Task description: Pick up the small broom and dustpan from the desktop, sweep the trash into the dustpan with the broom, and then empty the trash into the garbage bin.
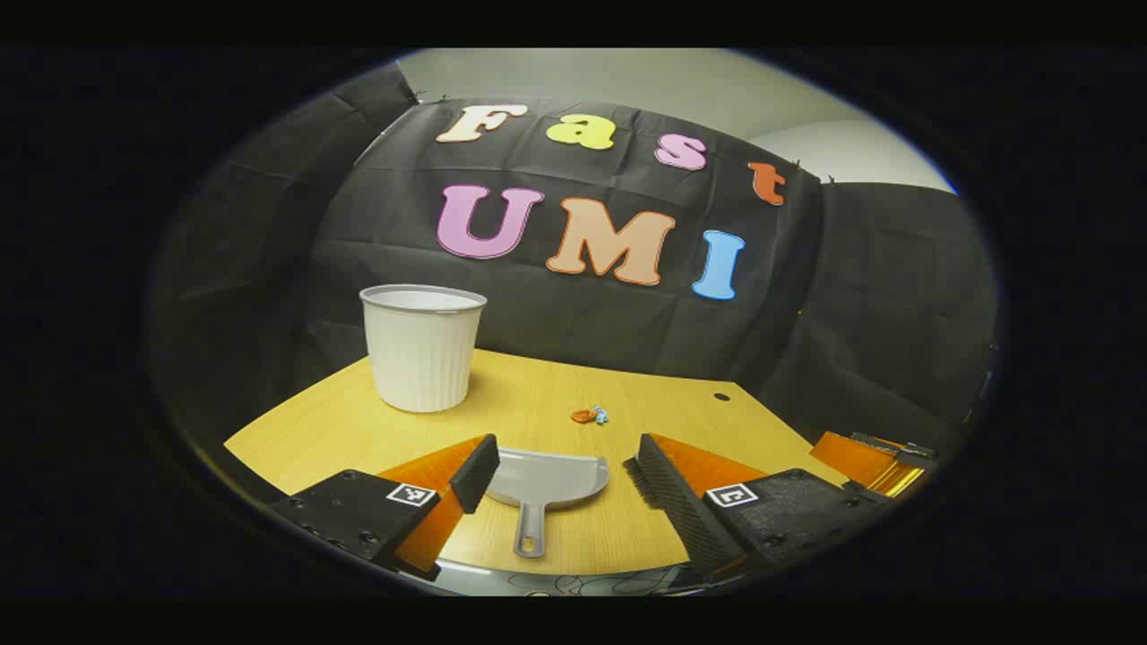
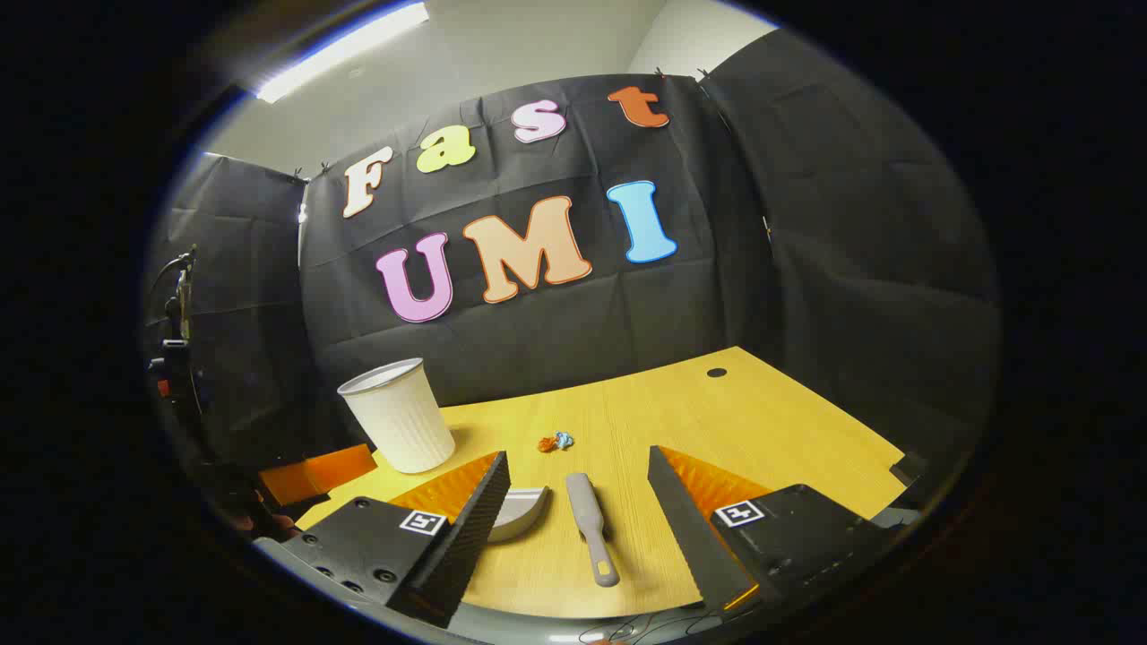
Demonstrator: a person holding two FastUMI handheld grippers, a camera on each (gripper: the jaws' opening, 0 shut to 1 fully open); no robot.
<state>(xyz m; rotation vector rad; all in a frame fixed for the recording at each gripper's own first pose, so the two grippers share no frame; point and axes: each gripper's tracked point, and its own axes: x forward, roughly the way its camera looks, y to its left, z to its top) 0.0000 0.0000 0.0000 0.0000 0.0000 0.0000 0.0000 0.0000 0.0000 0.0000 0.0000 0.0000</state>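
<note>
In the left gripper view we saw the left gripper (image 1: 560, 475) held above the near edge of the wooden desktop (image 1: 556, 394), its jaws spread wide with nothing between them. The grey dustpan (image 1: 547, 479) lay flat on the desk between the fingers, its handle pointing toward us; its tray looked empty. Just beyond it sat a small clump of orange and blue trash (image 1: 590, 415). Far left stood the white garbage bin (image 1: 422, 348), upright; we could not see into it. At the right edge we glimpsed the orange of the other gripper. In the right gripper view the right gripper (image 2: 578, 502) was likewise wide open and empty. The small broom (image 2: 590, 524) lay on the desktop (image 2: 735, 421) between its fingers, the dustpan (image 2: 520, 511) just left, half hidden by the left finger. The trash (image 2: 555, 442) lay farther off, the garbage bin (image 2: 400, 428) far left, contents hidden.
</note>
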